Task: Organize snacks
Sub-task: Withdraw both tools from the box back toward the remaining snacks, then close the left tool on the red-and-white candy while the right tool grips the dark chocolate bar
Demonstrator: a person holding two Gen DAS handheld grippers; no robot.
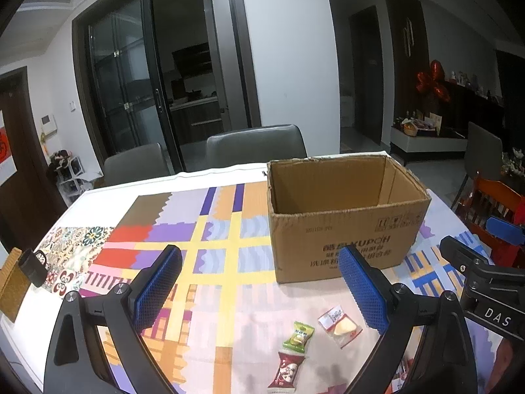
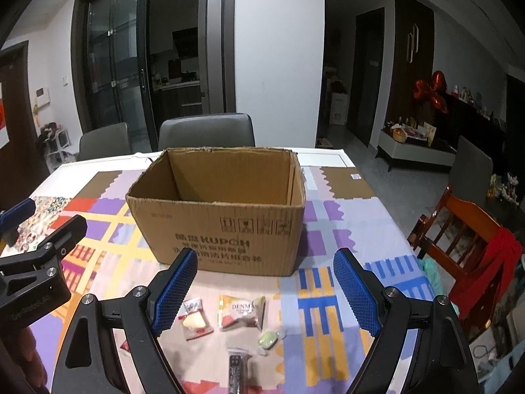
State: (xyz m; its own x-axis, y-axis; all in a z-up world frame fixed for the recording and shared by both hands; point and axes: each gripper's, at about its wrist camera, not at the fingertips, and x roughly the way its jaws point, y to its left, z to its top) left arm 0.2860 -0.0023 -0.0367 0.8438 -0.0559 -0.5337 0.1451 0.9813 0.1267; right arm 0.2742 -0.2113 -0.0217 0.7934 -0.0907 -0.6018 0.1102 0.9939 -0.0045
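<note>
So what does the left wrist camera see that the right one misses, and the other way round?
Only the left wrist view shows the green-wrapped candy and the dark red packet. Only the right wrist view shows the Denmark-labelled snack and a pale green sweet. Both show the open cardboard box and the clear packet with a red label.

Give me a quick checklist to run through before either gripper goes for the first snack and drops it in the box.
1. Left gripper open with nothing in it: ok.
2. Right gripper open with nothing in it: ok.
3. Cardboard box upright with top open: ok.
4. Box floor free of items: cannot tell, near wall hides it.
5. Snacks lie apart on the tablecloth, none stacked: clear-wrapped cracker, Denmark pastry, green candy: ok.
6. Red-wrapped snack in front of the left gripper: ok.
</note>
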